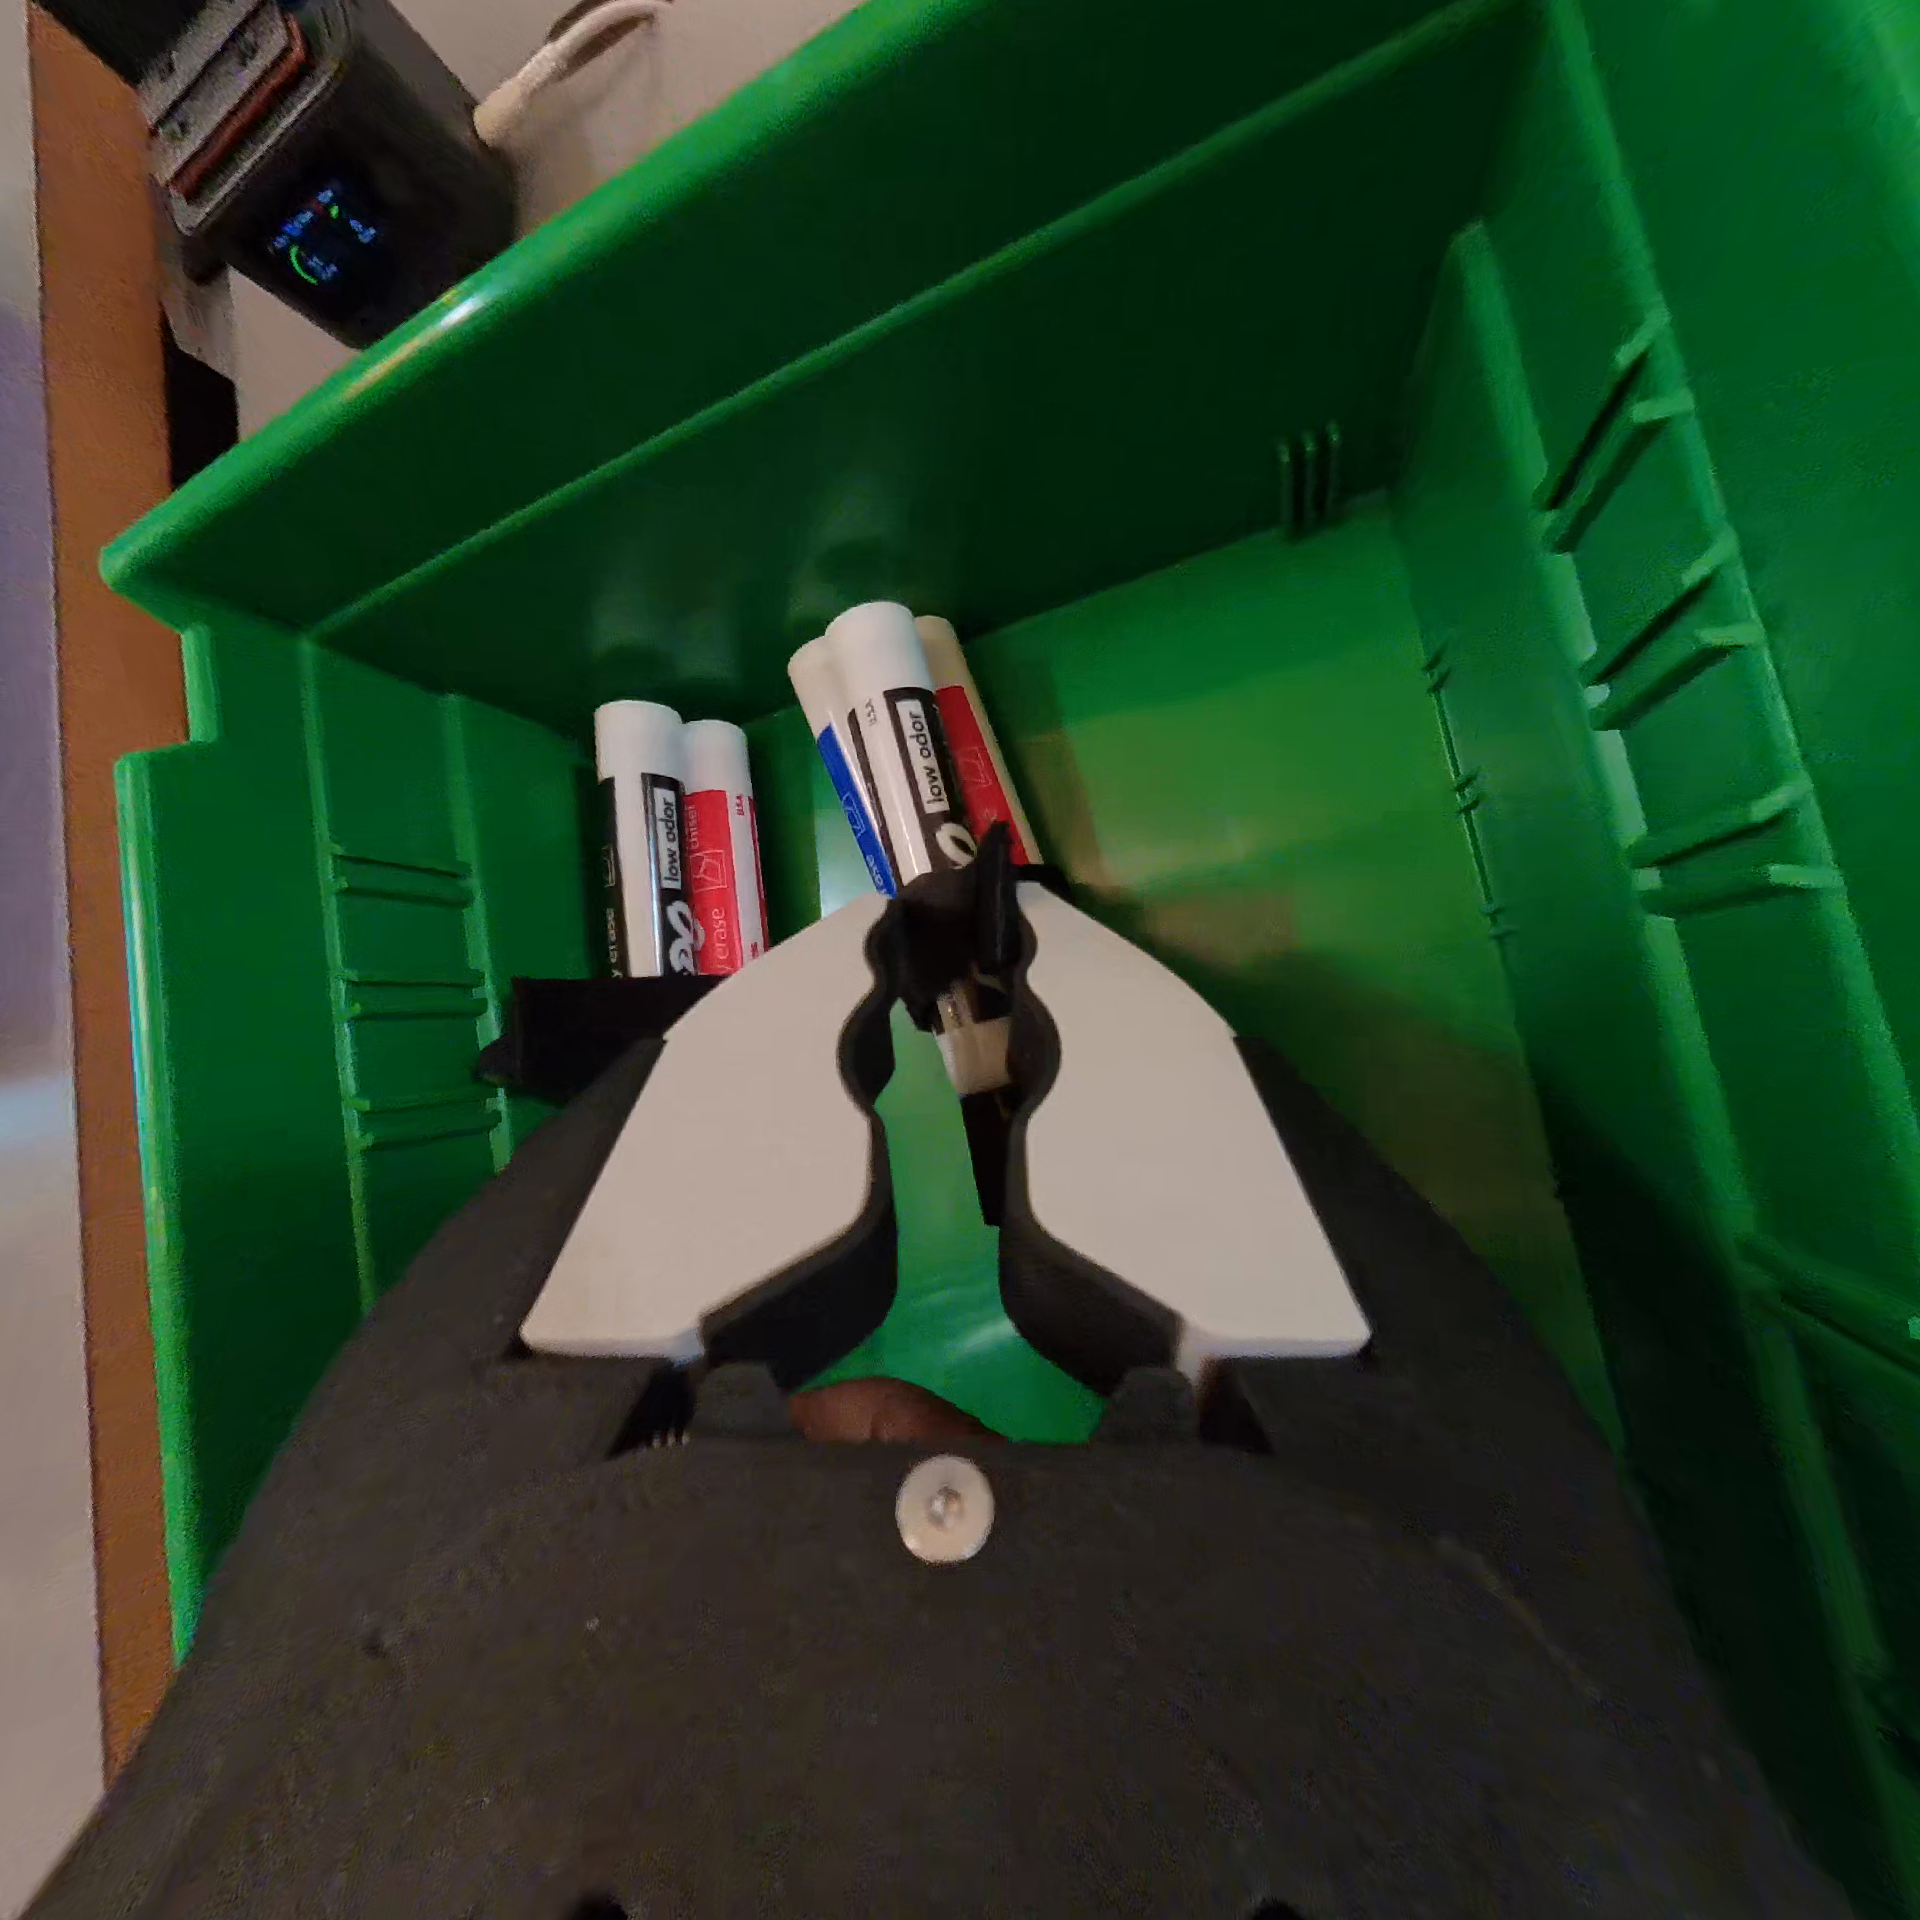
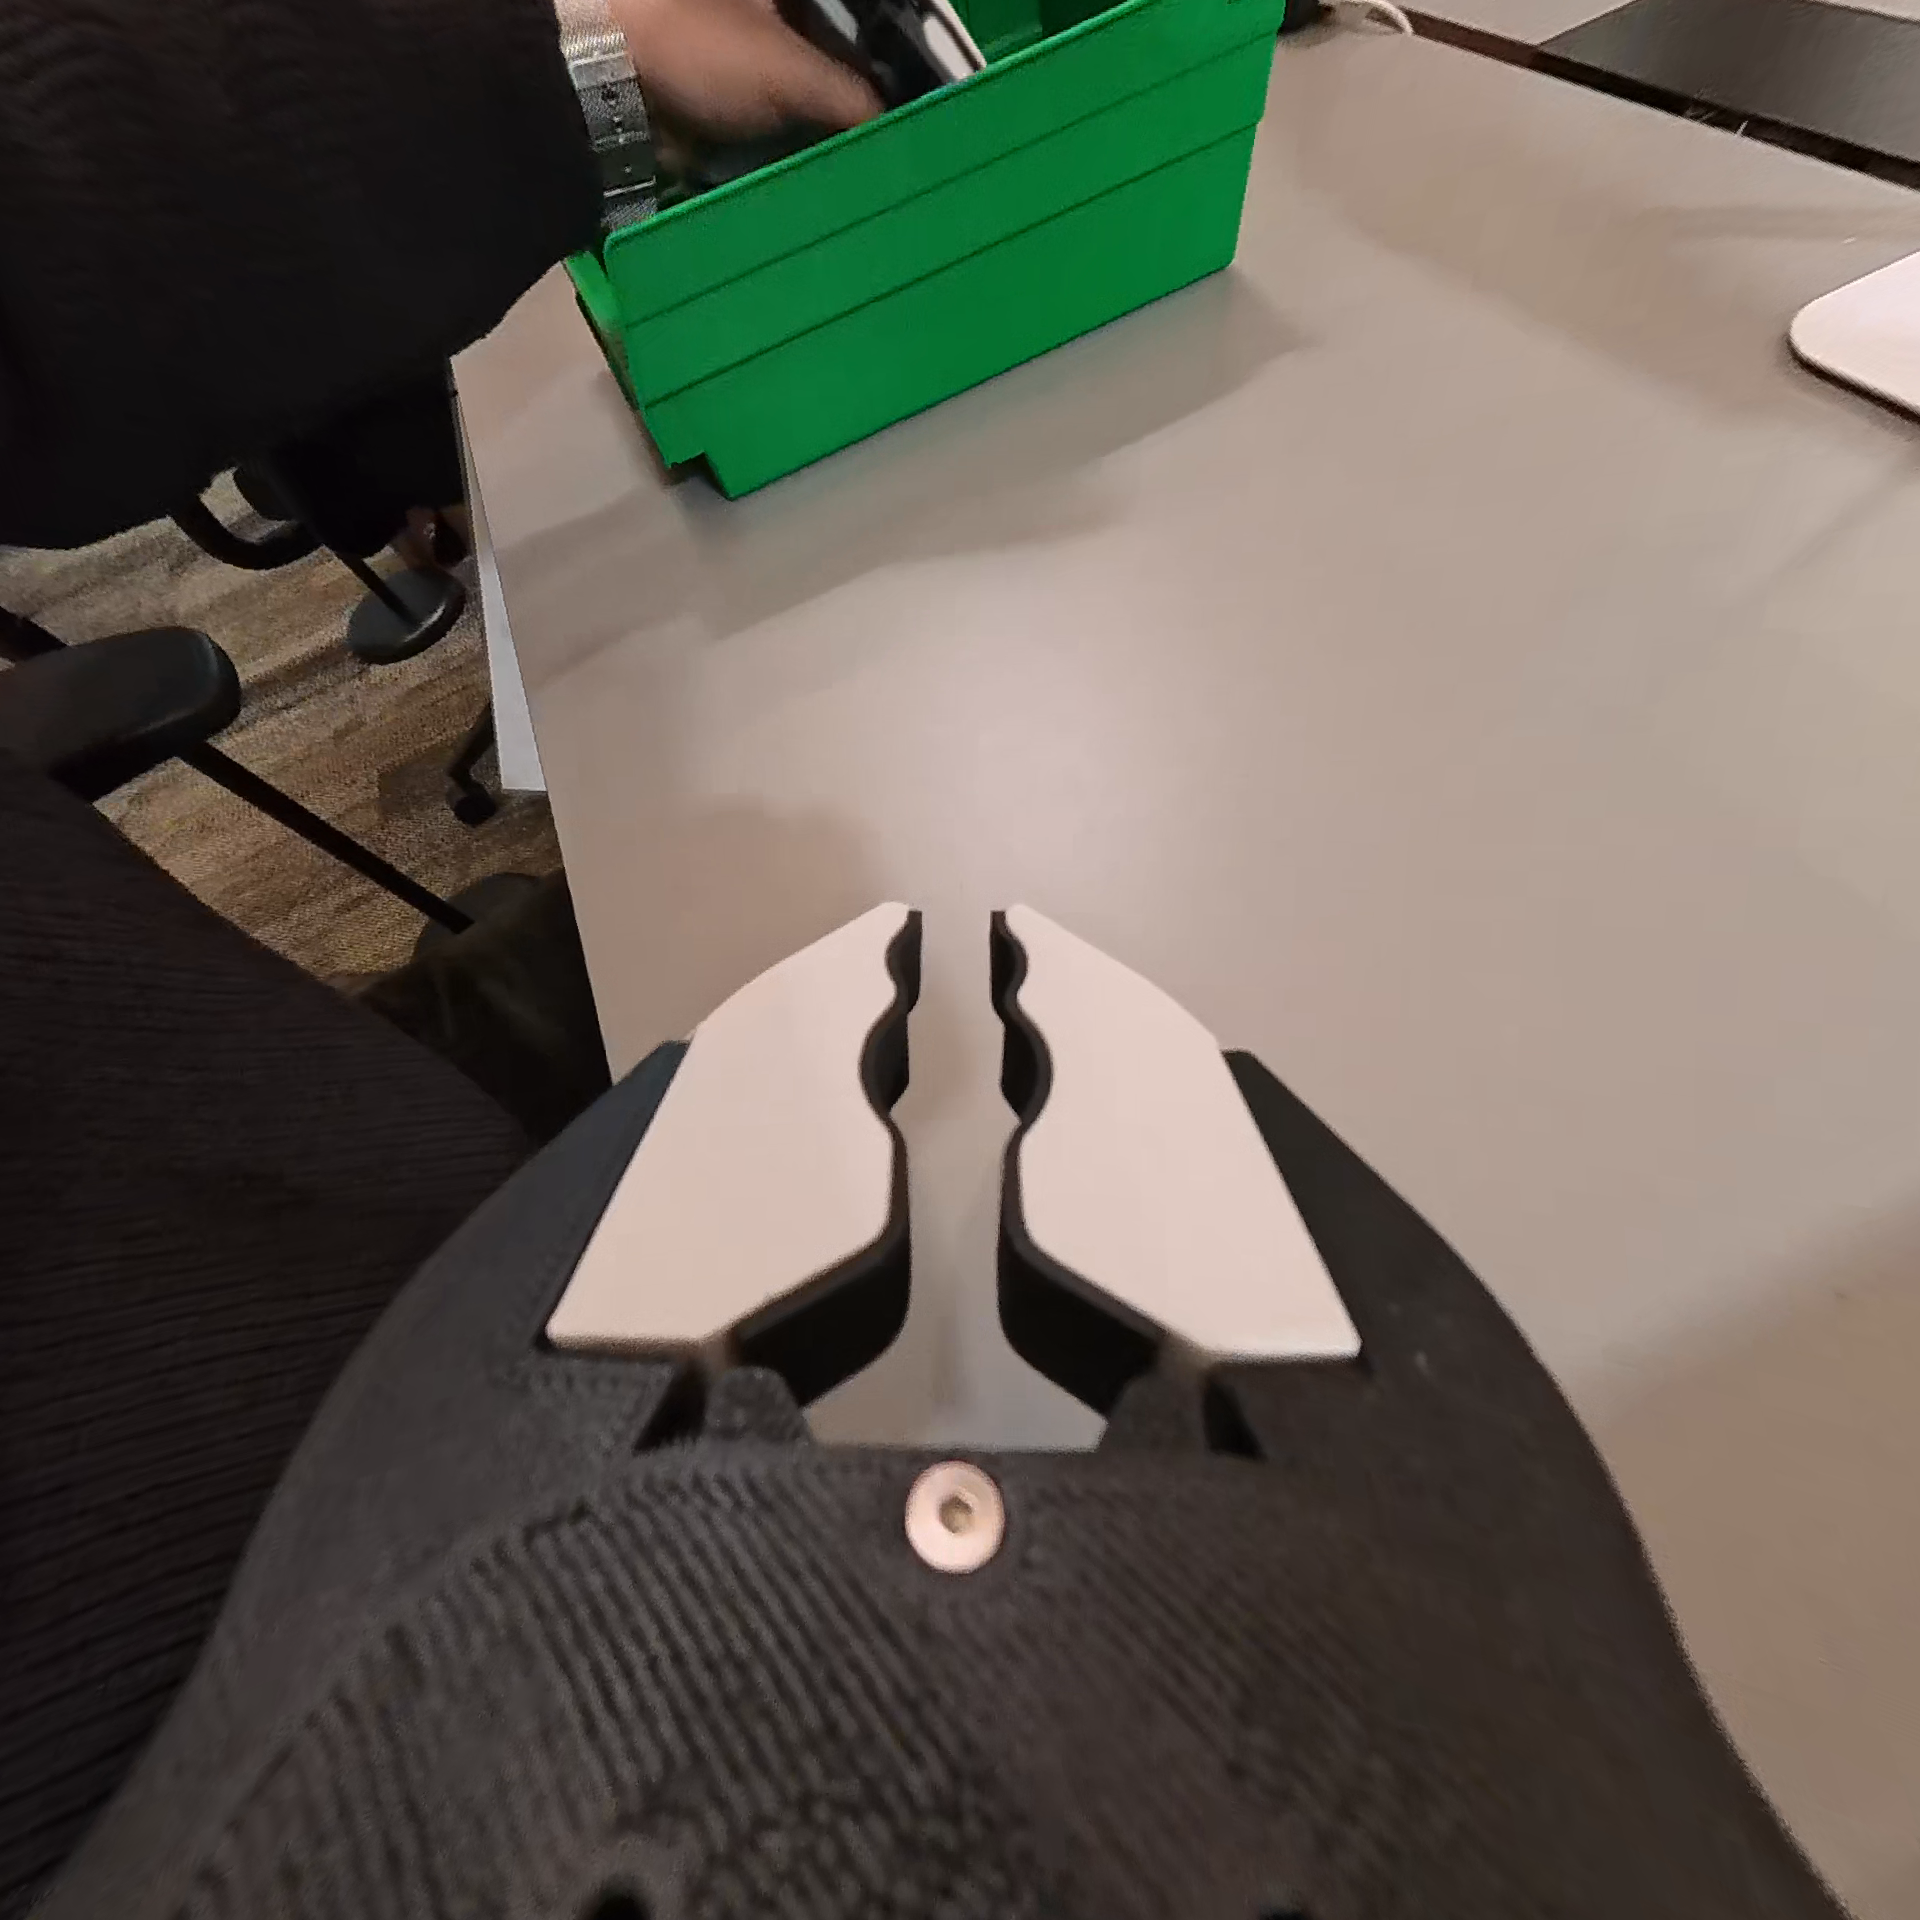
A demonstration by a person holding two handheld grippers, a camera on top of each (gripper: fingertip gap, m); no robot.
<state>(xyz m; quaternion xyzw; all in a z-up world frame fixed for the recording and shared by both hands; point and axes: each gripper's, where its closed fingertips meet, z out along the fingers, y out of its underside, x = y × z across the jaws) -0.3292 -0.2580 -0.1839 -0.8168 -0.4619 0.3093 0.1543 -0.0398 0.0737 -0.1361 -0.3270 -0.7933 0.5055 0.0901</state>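
Note:
My left gripper [image 1: 951,920] is down inside a green plastic bin [image 1: 1299,831]. It is shut on a white marker with a black band [image 1: 894,748] that leans against the bin's far wall. A blue-banded marker [image 1: 836,769] and a red-banded marker [image 1: 977,748] lean right beside it. Another black-banded marker [image 1: 636,831] and a red one [image 1: 722,831] stand in the far left corner. My right gripper [image 2: 954,920] hovers over the grey table [image 2: 1351,727], its jaws a narrow gap apart and empty. The bin [image 2: 935,270] lies well ahead of it.
A black device with a lit display [image 1: 322,208] and a white cable [image 1: 561,62] sit behind the bin. A person's hand with a wristwatch [image 2: 727,83] reaches into the bin. A white flat object [image 2: 1860,332] lies at the table's right. An office chair [image 2: 135,696] stands off the left edge. The tips of one gripper are about 45 cm away from the tips of the other. From my left tips it is roughly 35 cm to the white flat object [image 2: 1860,332]; from my right, 40 cm.

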